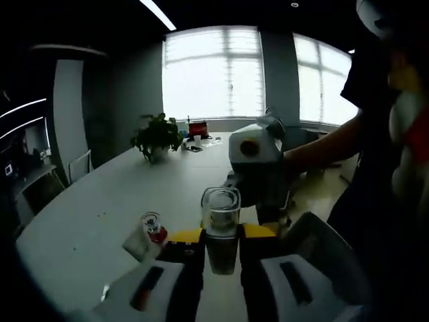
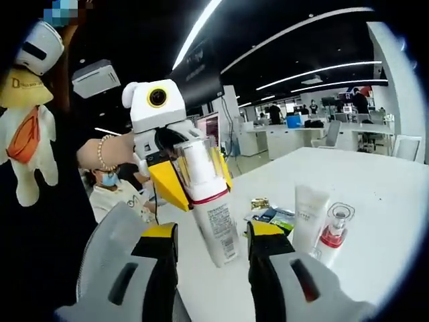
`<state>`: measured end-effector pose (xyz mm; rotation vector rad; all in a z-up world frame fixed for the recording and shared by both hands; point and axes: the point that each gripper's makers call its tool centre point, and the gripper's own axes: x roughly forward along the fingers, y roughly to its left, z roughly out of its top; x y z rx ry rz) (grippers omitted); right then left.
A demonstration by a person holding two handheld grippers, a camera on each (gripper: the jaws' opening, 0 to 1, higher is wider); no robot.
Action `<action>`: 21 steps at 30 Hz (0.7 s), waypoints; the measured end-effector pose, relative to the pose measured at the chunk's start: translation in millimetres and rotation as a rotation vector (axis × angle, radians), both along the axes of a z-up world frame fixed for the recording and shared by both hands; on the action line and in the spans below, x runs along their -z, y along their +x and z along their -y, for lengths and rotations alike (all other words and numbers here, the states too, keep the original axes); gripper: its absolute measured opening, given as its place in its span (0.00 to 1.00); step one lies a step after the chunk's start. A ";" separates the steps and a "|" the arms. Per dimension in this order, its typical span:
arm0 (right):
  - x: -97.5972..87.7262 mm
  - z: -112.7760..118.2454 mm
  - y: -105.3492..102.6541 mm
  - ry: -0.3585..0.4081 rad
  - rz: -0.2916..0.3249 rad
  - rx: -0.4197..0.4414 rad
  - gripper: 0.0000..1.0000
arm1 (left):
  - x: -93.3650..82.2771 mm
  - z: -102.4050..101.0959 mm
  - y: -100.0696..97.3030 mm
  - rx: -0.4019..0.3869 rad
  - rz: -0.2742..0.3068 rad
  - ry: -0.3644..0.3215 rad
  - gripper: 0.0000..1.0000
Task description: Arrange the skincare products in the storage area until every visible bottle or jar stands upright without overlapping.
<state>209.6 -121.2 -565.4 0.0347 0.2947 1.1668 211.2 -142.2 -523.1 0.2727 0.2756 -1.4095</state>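
Right gripper view puts your right gripper (image 2: pixel 213 236) at the lower body of a white pump bottle (image 2: pixel 209 201), though whether its jaws touch it you cannot tell. Your left gripper (image 2: pixel 190 176) is clamped on the bottle's clear cap, lifted off the white table (image 2: pixel 375 194). Beside it stand a white tube (image 2: pixel 308 216) and a small red-collared bottle (image 2: pixel 331 236).

Left hand-held gripper (image 2: pixel 194 178) and right hand-held gripper (image 2: pixel 211 248) face each other — jaws parted.
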 end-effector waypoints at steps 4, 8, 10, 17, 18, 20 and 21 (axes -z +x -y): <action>3.2 2.5 3.7 0.016 -0.022 0.029 0.51 | 8.8 0.9 5.7 0.003 0.002 0.008 0.20; 9.6 6.3 5.2 0.002 -0.029 0.054 0.55 | 19.9 2.1 12.6 0.006 -0.003 0.006 0.19; 12.8 8.6 5.5 -0.004 -0.037 0.070 0.58 | 26.7 2.6 16.0 0.014 -0.004 0.001 0.19; 22.6 26.4 12.6 -0.024 -0.061 0.148 0.71 | 48.9 5.8 24.7 0.018 -0.005 0.013 0.19; 24.0 28.7 14.0 -0.024 -0.063 0.163 0.73 | 52.0 6.2 26.1 0.016 -0.007 0.015 0.19; 27.7 33.4 15.3 -0.028 -0.071 0.187 0.77 | 64.0 6.9 32.8 0.016 -0.009 0.020 0.19; 29.9 35.7 16.1 -0.034 -0.073 0.200 0.78 | 68.8 6.8 35.9 0.011 -0.010 0.023 0.19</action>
